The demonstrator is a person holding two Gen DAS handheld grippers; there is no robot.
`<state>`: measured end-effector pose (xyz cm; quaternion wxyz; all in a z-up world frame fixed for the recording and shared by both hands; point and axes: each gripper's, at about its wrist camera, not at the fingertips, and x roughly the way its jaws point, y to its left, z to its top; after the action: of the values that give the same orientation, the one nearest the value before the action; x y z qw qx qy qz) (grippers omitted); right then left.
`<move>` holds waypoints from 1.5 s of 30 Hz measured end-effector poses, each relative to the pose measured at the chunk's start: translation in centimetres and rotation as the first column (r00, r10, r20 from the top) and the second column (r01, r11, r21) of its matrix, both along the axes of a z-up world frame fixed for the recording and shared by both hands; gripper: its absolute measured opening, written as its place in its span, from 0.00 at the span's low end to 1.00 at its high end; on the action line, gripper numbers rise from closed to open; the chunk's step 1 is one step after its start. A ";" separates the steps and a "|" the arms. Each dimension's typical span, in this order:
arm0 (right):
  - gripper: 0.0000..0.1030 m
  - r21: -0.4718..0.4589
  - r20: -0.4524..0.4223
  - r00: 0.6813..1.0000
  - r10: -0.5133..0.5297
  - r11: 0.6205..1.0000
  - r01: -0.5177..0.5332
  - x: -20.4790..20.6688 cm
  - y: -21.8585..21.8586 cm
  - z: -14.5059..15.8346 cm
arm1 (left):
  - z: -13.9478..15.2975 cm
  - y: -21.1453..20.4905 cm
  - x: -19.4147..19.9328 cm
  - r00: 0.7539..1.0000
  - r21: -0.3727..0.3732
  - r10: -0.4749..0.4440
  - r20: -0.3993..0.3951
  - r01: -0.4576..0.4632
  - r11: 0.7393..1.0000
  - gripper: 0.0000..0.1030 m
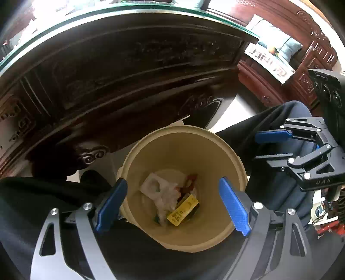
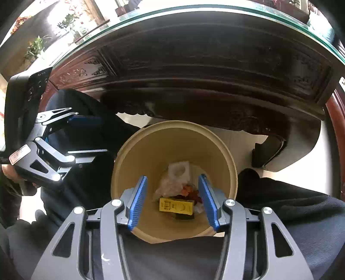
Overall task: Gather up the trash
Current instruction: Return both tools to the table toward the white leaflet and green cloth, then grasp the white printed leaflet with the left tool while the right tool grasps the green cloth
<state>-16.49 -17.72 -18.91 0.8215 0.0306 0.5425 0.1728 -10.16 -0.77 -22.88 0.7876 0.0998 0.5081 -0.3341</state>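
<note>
Cream bin (image 1: 226, 150) — yellow box (image 1: 182, 209), white wrappers (image 1: 166, 193) inside, both tongs (image 1: 172, 206) (image 2: 172, 203) released, empty.

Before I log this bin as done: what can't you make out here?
- Left wrist view: bin floor, buried under the yellow box and white wrappers.
- Right wrist view: box print, too small to read.
- Both views: tabletop, seen only edge-on past the glass rim.

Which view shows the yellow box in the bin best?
The right wrist view: the yellow box lies flat and face-on, its print visible. In the left wrist view the box is angled, partly under white trash.
</note>
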 end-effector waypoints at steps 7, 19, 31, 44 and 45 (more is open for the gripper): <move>0.50 0.029 0.041 0.999 0.022 0.999 -0.023 0.8 0.0 1.8 | 2.0 0.2 1.3 0.999 -0.009 0.020 0.034 -0.020 1.000 0.84; 0.84 0.081 0.383 0.923 -0.029 0.997 -0.003 6.1 -2.3 12.4 | 14.3 0.0 8.1 0.924 -0.046 0.154 0.349 -0.147 0.988 0.92; 0.92 0.094 0.561 0.816 -0.143 0.990 0.109 20.1 -6.3 19.2 | 20.4 -5.2 25.8 0.868 -0.101 0.279 0.411 -0.261 0.960 0.96; 0.92 0.113 0.431 0.879 -0.202 0.979 0.169 30.8 -10.7 15.7 | 15.5 -14.0 37.1 0.901 0.107 0.049 0.431 -0.105 0.989 0.77; 0.92 0.111 0.427 0.881 -0.204 0.979 0.173 31.4 -11.1 15.6 | 15.1 -14.3 37.7 0.909 0.116 0.037 0.416 -0.094 0.989 0.76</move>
<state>14.91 -28.84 -3.35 0.9334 0.0723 0.3328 0.1134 27.57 -15.05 -7.81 0.8793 0.2034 0.3548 -0.2442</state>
